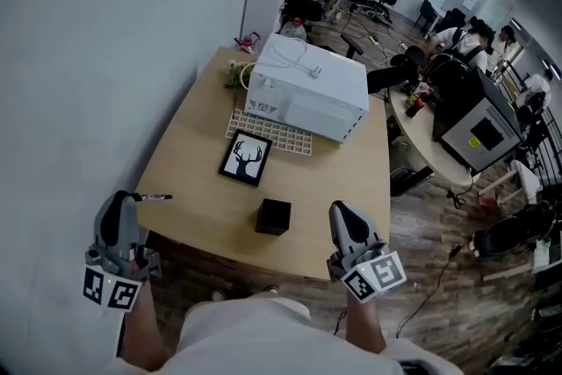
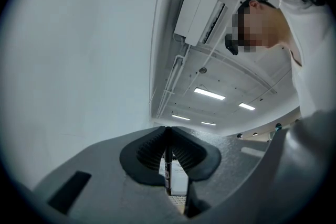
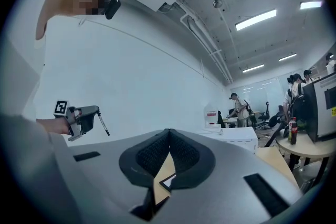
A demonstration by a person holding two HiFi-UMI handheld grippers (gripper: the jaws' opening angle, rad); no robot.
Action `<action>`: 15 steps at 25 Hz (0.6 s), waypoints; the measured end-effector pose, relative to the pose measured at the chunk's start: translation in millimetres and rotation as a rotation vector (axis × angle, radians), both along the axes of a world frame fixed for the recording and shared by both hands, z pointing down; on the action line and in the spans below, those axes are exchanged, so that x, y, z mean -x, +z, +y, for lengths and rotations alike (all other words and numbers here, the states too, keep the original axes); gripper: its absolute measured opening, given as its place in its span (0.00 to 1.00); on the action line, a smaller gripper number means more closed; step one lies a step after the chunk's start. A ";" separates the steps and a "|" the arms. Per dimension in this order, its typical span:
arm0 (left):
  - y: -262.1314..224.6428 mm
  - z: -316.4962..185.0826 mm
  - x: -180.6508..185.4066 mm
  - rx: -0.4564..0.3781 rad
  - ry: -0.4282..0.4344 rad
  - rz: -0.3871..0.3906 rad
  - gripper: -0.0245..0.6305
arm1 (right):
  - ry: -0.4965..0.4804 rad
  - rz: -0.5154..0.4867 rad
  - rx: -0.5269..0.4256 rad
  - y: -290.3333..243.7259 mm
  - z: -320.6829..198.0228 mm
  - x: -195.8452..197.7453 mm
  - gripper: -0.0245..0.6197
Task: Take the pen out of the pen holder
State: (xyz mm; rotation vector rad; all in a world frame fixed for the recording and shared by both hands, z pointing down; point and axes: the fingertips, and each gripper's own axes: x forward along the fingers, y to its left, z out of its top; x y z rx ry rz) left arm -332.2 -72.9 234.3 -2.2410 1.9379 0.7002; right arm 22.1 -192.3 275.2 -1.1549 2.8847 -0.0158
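Left claw (image 1: 121,199) is clamped tight on the pen (image 1: 154,198). The pen sticks out sideways to the right, up in the air by the near-left corner of the surface (image 1: 193,176). It's well clear of the black pen holder (image 1: 273,216), which sits close to the near edge, between the two claws. Right claw (image 1: 341,211) hovers at the near right, jaws pressed together, nothing in them. Just beyond the holder lies a framed deer picture (image 1: 245,159), and farther back a big white box (image 1: 306,86).

Pen (image 1: 154,198) rear, inside left tongs (image 1: 130,197)
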 end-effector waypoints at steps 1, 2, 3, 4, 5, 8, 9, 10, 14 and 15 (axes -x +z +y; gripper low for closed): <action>0.9 1.5 0.7 0.000 0.002 0.001 0.10 | -0.001 0.003 -0.002 -0.9 2.5 1.5 0.04; 1.8 2.7 0.8 -0.001 0.005 0.003 0.10 | -0.001 0.003 -0.003 -1.4 5.0 1.9 0.04; 2.8 3.9 0.3 -0.001 0.009 0.004 0.10 | 0.001 0.003 -0.003 -1.6 7.5 1.5 0.04; 3.8 4.9 -0.4 -0.001 0.014 0.005 0.10 | 0.004 0.003 -0.003 -1.7 9.7 0.8 0.04; 4.8 5.5 -1.1 -0.001 0.018 0.006 0.10 | 0.007 0.003 -0.003 -1.7 11.7 0.3 0.04; 6.6 7.1 -4.7 0.000 0.033 0.008 0.10 | 0.009 0.005 -0.006 -2.4 17.8 -0.6 0.04; 7.3 7.9 -5.8 0.001 0.036 0.009 0.10 | 0.010 0.006 -0.006 -2.2 19.7 -1.1 0.04; 8.3 8.4 -6.5 0.003 0.039 0.009 0.10 | 0.012 0.007 -0.004 -1.4 21.2 -1.7 0.04; 11.3 11.5 -10.7 0.006 0.055 0.009 0.10 | 0.028 0.004 0.003 4.3 27.4 -4.6 0.04; 11.6 13.5 -12.7 0.004 0.060 0.008 0.10 | 0.033 -0.001 0.004 5.9 29.4 -5.5 0.04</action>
